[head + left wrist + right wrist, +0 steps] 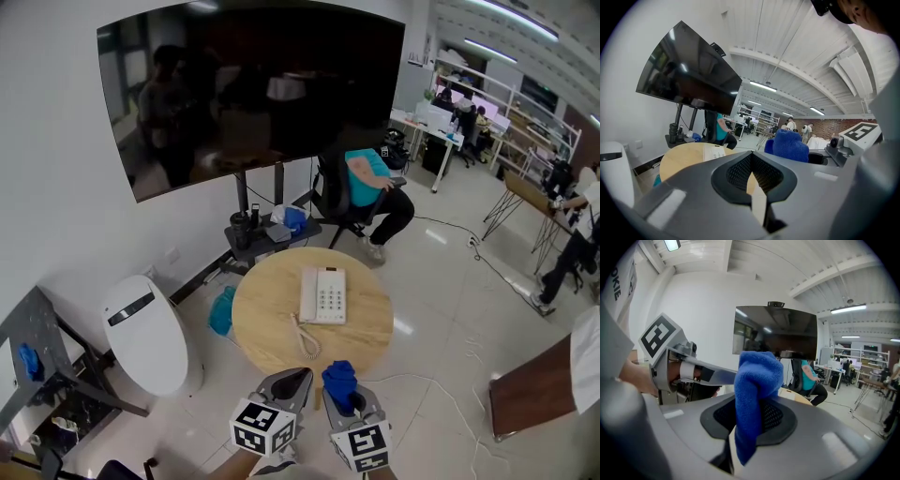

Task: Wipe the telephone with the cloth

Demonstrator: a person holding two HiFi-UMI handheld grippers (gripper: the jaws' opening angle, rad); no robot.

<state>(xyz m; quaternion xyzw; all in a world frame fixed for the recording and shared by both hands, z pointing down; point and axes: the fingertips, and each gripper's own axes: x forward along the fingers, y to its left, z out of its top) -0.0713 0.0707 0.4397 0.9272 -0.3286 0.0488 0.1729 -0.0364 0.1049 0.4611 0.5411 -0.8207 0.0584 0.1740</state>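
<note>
A white telephone (324,295) with a coiled cord lies on the round wooden table (272,323), toward its far side. My right gripper (343,394) is shut on a blue cloth (339,382), bunched between its jaws (757,394), just short of the table's near edge. Beside it, my left gripper (292,384) is shut with nothing held; its jaws meet in the left gripper view (751,176). There the table (686,157) and the telephone (715,152) show ahead, and the cloth (790,145) to the right.
A white rounded unit (145,333) stands left of the table. Behind the table are a black TV stand (267,230) below a large dark screen (253,84) and a seated person (370,192) on an office chair. A teal item (223,311) lies on the floor.
</note>
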